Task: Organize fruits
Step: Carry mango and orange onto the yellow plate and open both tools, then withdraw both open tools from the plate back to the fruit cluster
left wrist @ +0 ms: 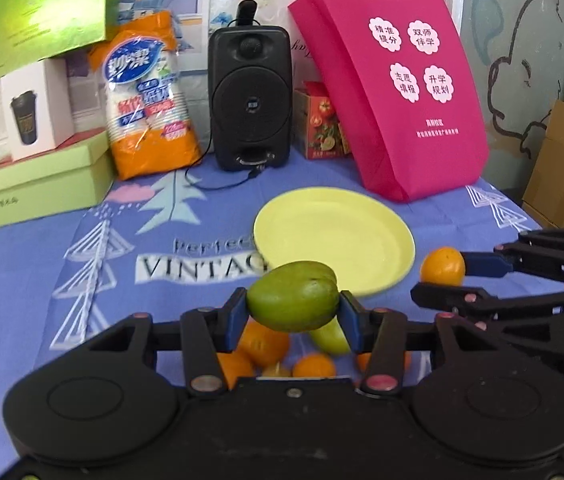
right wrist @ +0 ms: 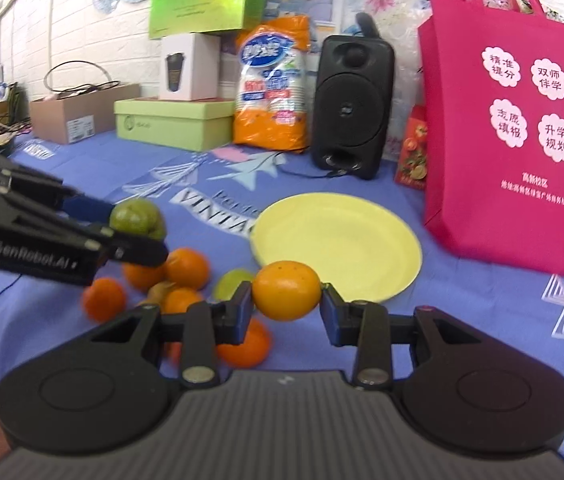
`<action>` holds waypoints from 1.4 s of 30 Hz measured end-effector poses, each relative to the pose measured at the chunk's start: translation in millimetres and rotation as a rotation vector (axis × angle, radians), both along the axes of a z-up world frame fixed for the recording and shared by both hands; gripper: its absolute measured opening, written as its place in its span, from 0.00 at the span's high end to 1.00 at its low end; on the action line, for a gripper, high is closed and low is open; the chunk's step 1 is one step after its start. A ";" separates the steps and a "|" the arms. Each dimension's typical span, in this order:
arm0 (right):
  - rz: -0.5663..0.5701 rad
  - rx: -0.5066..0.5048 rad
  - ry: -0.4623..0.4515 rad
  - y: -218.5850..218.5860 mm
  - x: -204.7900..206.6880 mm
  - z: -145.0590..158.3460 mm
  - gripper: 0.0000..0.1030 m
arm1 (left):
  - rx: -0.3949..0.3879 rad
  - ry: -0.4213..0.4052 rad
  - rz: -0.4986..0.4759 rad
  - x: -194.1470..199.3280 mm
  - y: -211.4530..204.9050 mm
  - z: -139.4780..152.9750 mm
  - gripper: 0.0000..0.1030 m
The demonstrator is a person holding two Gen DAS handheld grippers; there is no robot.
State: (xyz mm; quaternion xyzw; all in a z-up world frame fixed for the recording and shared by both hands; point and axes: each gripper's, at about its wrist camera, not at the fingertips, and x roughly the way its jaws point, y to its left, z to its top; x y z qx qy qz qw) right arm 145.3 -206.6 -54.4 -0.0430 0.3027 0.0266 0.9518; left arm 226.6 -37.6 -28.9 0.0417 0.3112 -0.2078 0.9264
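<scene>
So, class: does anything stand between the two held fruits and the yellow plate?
Nothing visible does. The left tongs hold the mango, the right tongs the orange, and the bare plate lies just beyond both.

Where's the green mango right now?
The green mango is clamped in the left gripper, lifted above the orange pile, just left of the yellow plate.

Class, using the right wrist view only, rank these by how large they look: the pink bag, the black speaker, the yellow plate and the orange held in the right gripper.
1. pink bag
2. yellow plate
3. black speaker, though it stands farther back, so plate versus speaker is unsure
4. orange, smallest despite being nearest, held in the right gripper
</scene>
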 end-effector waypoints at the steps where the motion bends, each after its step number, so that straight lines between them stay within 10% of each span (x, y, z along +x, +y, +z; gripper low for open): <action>1: -0.010 0.000 0.001 -4.6 6.4 -0.9 0.66 | -0.001 0.004 -0.003 10.7 -5.9 -0.3 0.54; 17: -0.054 0.036 0.120 -46.9 82.0 -54.0 0.66 | 0.056 0.139 -0.004 121.2 -71.6 -69.1 0.53; 19: -0.054 0.033 0.121 -46.5 83.5 -55.6 0.65 | 0.051 0.135 0.004 123.9 -69.9 -70.0 0.39; 22: -0.064 0.026 0.107 -46.3 81.8 -53.6 0.55 | 0.043 0.113 0.021 121.8 -67.2 -66.2 0.27; 42: -0.053 0.033 0.064 -20.1 5.1 -26.1 0.51 | 0.049 0.049 0.109 5.8 9.8 -29.0 0.27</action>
